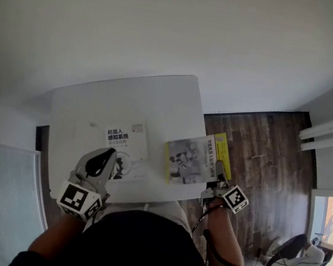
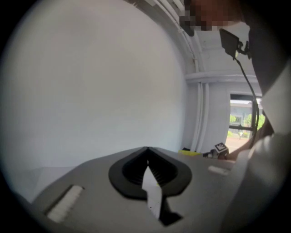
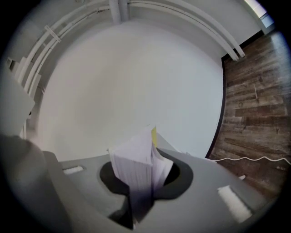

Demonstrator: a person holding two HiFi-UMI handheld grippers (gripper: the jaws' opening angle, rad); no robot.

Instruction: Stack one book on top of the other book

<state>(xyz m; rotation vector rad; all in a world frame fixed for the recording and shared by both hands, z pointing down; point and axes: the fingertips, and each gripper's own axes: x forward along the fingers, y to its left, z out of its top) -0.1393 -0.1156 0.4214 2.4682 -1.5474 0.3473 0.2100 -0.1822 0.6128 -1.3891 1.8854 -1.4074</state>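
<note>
Slipping is the risk: the head view shows the right tool [image 1: 215, 179] pinching only the near edge of the yellow book [image 1: 197, 159] at the near right corner of the table [image 1: 153, 96], so it may sag. The left tool [image 1: 104, 162] meets the white book [image 1: 127, 145]. In the left gripper view, that tool [image 2: 148, 175] is closed on a thin white leaf, likely the white book's cover. In the right gripper view, the right tool [image 3: 145, 175] clamps the yellow book's [image 3: 134, 164] fanned pages.

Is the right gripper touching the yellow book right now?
Touching. In the right gripper view, the right gripper has its jaws closed on the page block of the yellow book, with no gap on either side.
</note>
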